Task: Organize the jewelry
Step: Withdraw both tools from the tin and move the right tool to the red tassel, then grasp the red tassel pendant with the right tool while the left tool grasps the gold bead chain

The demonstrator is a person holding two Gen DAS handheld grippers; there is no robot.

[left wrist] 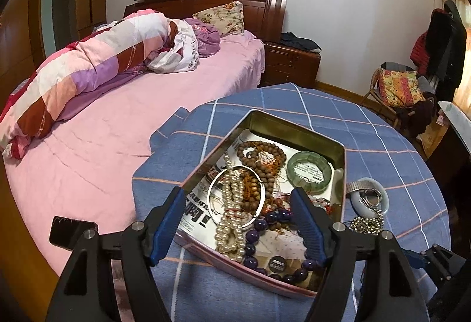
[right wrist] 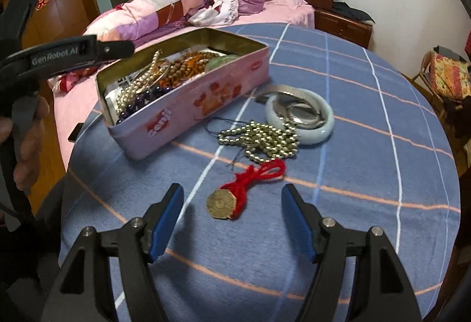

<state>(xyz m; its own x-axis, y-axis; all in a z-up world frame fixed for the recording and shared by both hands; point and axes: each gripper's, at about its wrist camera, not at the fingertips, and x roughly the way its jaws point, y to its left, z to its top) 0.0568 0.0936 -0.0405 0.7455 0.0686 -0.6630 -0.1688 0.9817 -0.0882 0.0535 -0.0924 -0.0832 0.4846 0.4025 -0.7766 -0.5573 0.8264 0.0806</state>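
A pink tin box (left wrist: 294,129) (right wrist: 188,107) stands open on the blue checked tablecloth (right wrist: 368,145). It holds a pearl necklace (left wrist: 231,219), wooden beads (left wrist: 262,154), a silver bangle (left wrist: 212,189), purple beads (left wrist: 259,226) and a green bangle (left wrist: 310,170). My left gripper (left wrist: 238,198) is open and empty above the box. My right gripper (right wrist: 232,195) is open around a brass medallion (right wrist: 219,203) on red cord (right wrist: 262,173), fingers not touching it. Beyond lie gold beads (right wrist: 262,139), a pale jade bangle (right wrist: 328,127) and a metal watch (right wrist: 300,111).
A bed with pink sheet (left wrist: 103,130) and rolled quilt (left wrist: 88,62) lies left of the table. A black phone (left wrist: 72,230) lies on the bed edge. A chair with cushion (left wrist: 400,89) stands at the right. A wooden nightstand (left wrist: 291,61) is behind.
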